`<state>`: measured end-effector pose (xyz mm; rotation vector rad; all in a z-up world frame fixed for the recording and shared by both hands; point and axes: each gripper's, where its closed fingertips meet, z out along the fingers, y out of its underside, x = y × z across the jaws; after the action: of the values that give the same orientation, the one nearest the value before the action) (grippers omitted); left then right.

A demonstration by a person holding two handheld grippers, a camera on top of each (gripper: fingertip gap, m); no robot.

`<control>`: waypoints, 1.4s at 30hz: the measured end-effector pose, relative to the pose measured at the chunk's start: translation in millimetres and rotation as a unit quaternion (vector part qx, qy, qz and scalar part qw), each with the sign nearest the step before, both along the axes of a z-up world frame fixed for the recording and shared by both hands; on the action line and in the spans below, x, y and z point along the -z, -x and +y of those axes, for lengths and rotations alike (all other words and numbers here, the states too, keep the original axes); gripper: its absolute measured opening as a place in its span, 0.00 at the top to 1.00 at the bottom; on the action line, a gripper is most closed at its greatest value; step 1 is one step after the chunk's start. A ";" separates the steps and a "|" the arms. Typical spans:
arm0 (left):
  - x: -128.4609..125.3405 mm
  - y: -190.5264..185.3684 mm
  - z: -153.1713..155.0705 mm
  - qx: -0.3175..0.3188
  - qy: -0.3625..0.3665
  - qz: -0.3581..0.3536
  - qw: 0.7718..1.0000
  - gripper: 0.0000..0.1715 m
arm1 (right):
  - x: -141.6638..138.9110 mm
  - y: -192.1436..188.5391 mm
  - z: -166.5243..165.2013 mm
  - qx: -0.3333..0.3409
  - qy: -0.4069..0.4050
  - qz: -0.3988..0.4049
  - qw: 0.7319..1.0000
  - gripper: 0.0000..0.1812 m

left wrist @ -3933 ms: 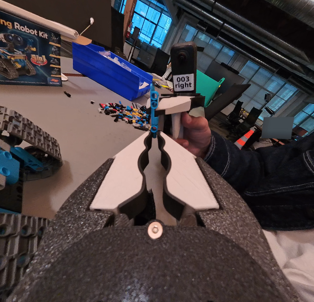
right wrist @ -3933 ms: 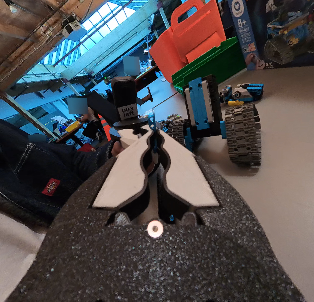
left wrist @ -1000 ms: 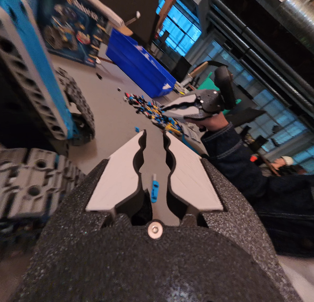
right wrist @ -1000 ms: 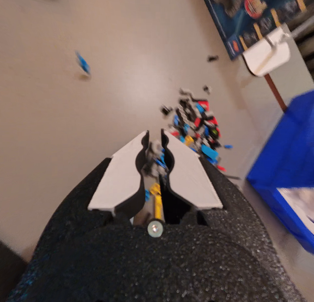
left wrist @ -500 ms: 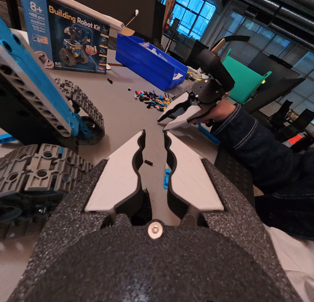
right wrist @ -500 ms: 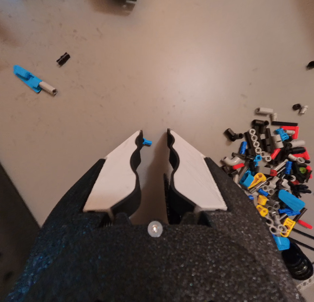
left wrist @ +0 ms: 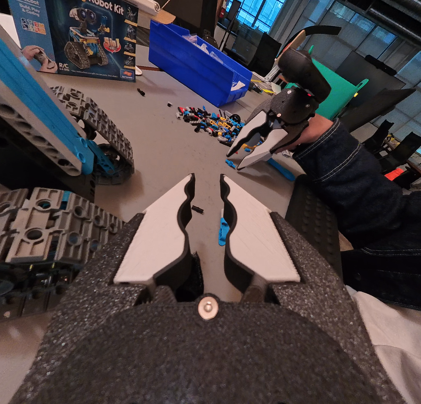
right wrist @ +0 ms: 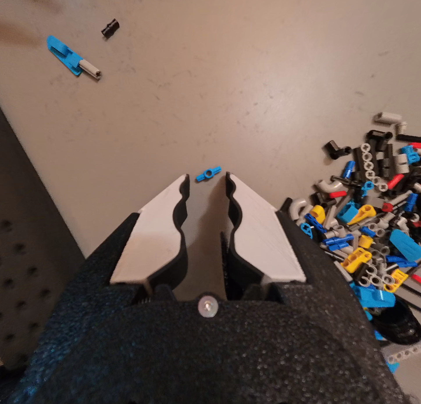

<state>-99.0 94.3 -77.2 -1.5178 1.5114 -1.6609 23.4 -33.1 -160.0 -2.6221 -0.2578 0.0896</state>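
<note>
A: While the right claw [right wrist: 207, 176] is hanging low over the bench [right wrist: 250, 63], its fingers are standing spread with nothing between them, and a small blue pin [right wrist: 208, 174] is lying just beyond the tips.

B: Which way is that pin running?

A: Crosswise to the fingers, tilted slightly, so its long axis is spanning the gap rather than pointing into it. It is lying flat and apart from both tips.

B: And the pile of small parts [right wrist: 369, 222]?

A: That is sitting off to the right of the right claw, close beside its right finger. Farther out to the left, a blue piece with a grey peg [right wrist: 68, 56] and a short black connector [right wrist: 110, 28] are lying well apart from it.

B: What is the left claw [left wrist: 207, 176] doing?

A: Also spread and empty, hovering above the bench. The black connector and the blue piece are showing between its fingers, nearer to it than to the right one. The tracked model [left wrist: 57, 222] is standing to its left.
</note>
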 end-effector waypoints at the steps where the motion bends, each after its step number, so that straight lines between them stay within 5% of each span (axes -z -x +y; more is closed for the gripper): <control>1: 0.0 -0.1 0.1 0.000 -0.001 0.000 1.000 0.88 | 2.4 0.8 1.5 -0.002 0.003 -0.001 1.000 0.84; 6: -0.2 -0.1 0.4 0.000 0.002 0.000 1.000 0.88 | 3.4 4.4 5.2 -0.010 0.001 0.006 1.000 0.97; 10: 0.4 0.0 -0.5 0.002 0.003 0.003 1.000 0.88 | -3.2 -19.7 -5.1 0.013 0.002 -0.044 0.999 0.97; 15: -0.2 0.0 -0.1 0.002 0.004 0.002 1.000 0.88 | -42.3 -123.4 -48.7 0.210 -0.040 -0.158 0.964 0.97; 19: -0.1 -0.8 3.4 -0.008 0.001 0.003 1.000 0.88 | -32.1 -142.7 -69.5 0.263 -0.020 -0.143 0.954 0.86; 23: 1.1 -2.0 14.1 -0.034 -0.003 0.005 0.999 0.88 | -46.2 -95.3 -12.0 0.184 -0.084 -0.113 0.973 0.84; 26: 2.0 -2.3 15.8 -0.034 0.010 0.009 0.999 0.88 | -40.8 22.5 64.5 0.010 -0.130 0.008 0.991 0.82; 29: 1.7 -1.8 15.7 -0.034 0.011 0.009 0.999 0.88 | -13.9 91.9 87.6 -0.109 -0.088 0.004 0.990 0.75; 34: 2.9 -1.3 11.9 -0.024 0.015 0.013 1.000 0.88 | -11.3 109.2 103.7 -0.080 -0.109 0.054 0.989 0.86; 38: 3.2 -1.1 8.9 -0.020 0.005 0.012 1.000 0.88 | 1.9 106.8 106.4 -0.072 -0.094 0.031 0.993 0.87; 42: 3.1 -0.8 8.4 -0.020 0.000 0.011 1.000 0.88 | 0.3 98.8 104.6 -0.070 -0.094 0.007 0.993 0.99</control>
<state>-98.2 102.8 -80.3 -1.5614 1.4816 -1.6263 -75.4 71.5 -160.3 -2.4139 -0.4237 0.1259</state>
